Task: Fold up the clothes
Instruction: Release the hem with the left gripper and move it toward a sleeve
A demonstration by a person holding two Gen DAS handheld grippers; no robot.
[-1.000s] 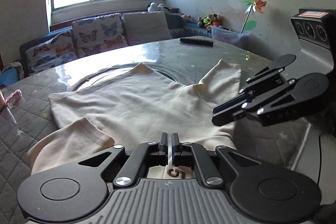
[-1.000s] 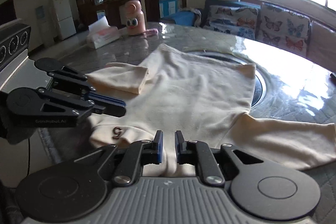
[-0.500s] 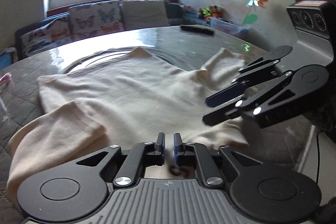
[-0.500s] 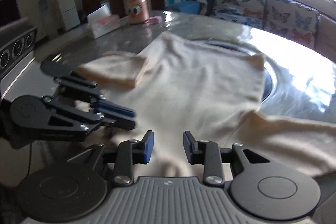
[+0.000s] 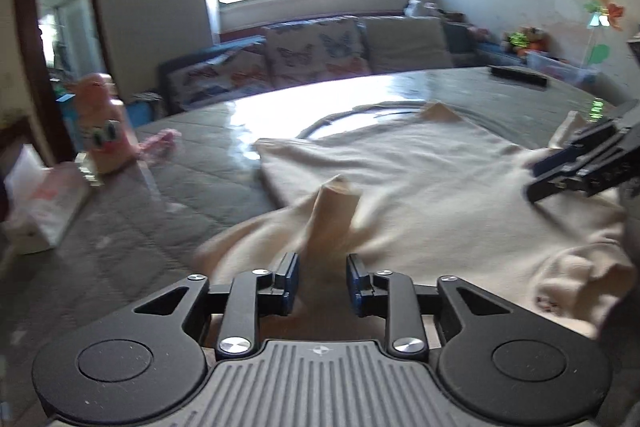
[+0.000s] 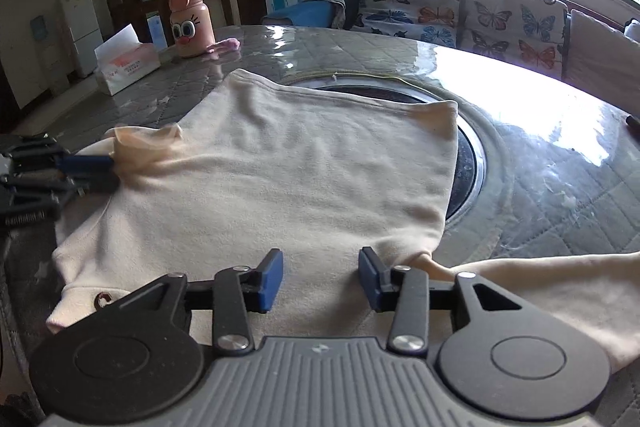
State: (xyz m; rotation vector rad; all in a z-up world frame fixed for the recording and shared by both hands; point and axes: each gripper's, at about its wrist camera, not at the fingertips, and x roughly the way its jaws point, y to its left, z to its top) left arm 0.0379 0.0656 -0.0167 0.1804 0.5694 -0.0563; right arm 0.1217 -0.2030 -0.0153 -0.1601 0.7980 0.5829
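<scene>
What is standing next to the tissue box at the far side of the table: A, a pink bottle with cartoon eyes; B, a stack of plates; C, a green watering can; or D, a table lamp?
A: in the right wrist view a pink bottle with big cartoon eyes stands on the table just right of the tissue box, beyond the cream garment.

One cream sweatshirt (image 6: 304,179) at center; one pink bottle (image 6: 189,21) and one tissue pack (image 6: 128,65) at ten o'clock; two grippers: left gripper (image 6: 86,171), right gripper (image 6: 320,277).
</scene>
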